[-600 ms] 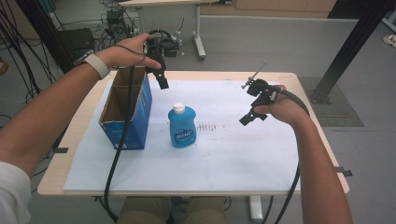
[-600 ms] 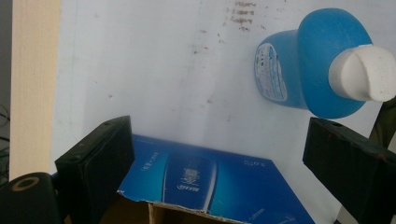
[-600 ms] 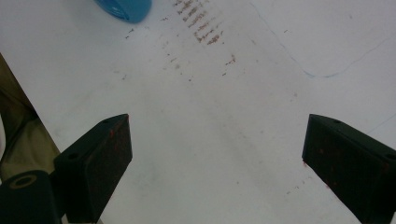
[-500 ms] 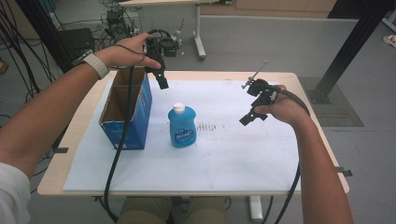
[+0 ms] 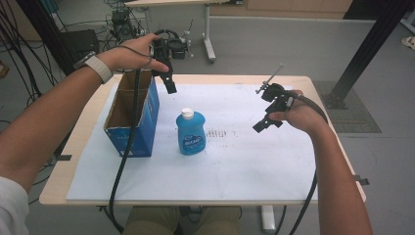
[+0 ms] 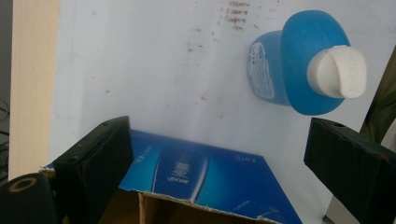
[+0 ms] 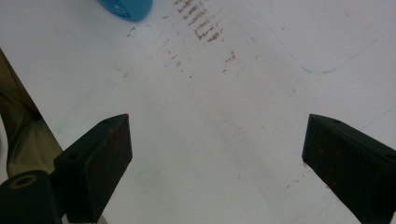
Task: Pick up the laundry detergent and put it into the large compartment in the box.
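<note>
Left gripper (image 5: 166, 78) hangs in the air over the far right corner of the open blue cardboard box (image 5: 132, 122), jaws spread wide with nothing between them — in the left gripper view (image 6: 219, 154) they frame the box's torn top edge (image 6: 205, 186) and blue side below. Blue bottle (image 5: 190, 132) with a white cap stands upright on the white sheet (image 5: 220, 166), just right of the box and apart from it; seen in the left gripper view (image 6: 299, 65) it sits beyond the box, up and to the right of the jaws. Nothing between the left gripper and the bottle but open air and the box rim. Right gripper (image 5: 266, 120) is held above the right part of the sheet, well apart from the bottle, jaws also wide and holding nothing — the right gripper view (image 7: 217, 149) looks down on bare sheet with reddish-brown specks (image 7: 201, 28) and a sliver of the bottle's base (image 7: 126, 9) at the top edge. Sheet covers a light wooden table (image 5: 88, 127). A cable (image 5: 122, 166) from the left gripper trails down past the box front and off the table's near edge. Past the table on the floor: cables and equipment, plus a black frame post (image 5: 367, 44) at right.
</note>
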{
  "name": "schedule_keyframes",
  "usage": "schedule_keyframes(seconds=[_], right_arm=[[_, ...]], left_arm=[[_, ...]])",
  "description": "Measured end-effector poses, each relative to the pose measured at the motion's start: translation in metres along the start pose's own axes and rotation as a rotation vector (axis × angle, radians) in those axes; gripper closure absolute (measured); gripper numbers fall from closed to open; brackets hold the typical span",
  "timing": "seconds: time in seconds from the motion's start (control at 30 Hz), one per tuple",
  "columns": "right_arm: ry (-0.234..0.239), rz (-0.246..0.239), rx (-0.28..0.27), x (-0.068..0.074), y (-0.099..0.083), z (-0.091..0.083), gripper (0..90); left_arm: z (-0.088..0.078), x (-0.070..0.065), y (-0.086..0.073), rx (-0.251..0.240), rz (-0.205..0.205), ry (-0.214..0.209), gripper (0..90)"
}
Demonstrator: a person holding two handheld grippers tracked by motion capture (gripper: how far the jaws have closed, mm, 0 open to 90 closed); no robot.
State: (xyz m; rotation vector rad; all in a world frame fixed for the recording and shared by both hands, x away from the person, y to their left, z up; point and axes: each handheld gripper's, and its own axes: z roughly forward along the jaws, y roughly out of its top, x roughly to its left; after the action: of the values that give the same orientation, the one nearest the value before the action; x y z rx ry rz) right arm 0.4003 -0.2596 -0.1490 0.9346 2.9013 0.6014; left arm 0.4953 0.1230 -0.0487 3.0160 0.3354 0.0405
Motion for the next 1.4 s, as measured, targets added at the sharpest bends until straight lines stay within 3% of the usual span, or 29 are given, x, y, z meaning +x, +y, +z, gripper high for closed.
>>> schedule_keyframes(seconds=[0.37, 0.8, 0.97, 1.4], right_arm=[[-0.001, 0.005, 0.003, 0.000, -0.003, 0.001, 8.3], [0.001, 0.008, 0.003, 0.001, -0.004, 0.001, 8.4], [0.001, 0.005, 0.000, 0.002, -0.004, 0.001, 8.4], [0.002, 0.001, -0.002, 0.003, -0.005, 0.002, 8.4]], left_arm=[[-0.009, -0.014, 0.004, 0.012, -0.023, 0.003, 8.5], [-0.016, -0.029, 0.008, -0.006, -0.048, -0.034, 8.6], [-0.016, -0.038, 0.016, 0.008, -0.038, -0.030, 8.6], [-0.010, -0.047, 0.024, 0.020, -0.035, -0.052, 9.2]])
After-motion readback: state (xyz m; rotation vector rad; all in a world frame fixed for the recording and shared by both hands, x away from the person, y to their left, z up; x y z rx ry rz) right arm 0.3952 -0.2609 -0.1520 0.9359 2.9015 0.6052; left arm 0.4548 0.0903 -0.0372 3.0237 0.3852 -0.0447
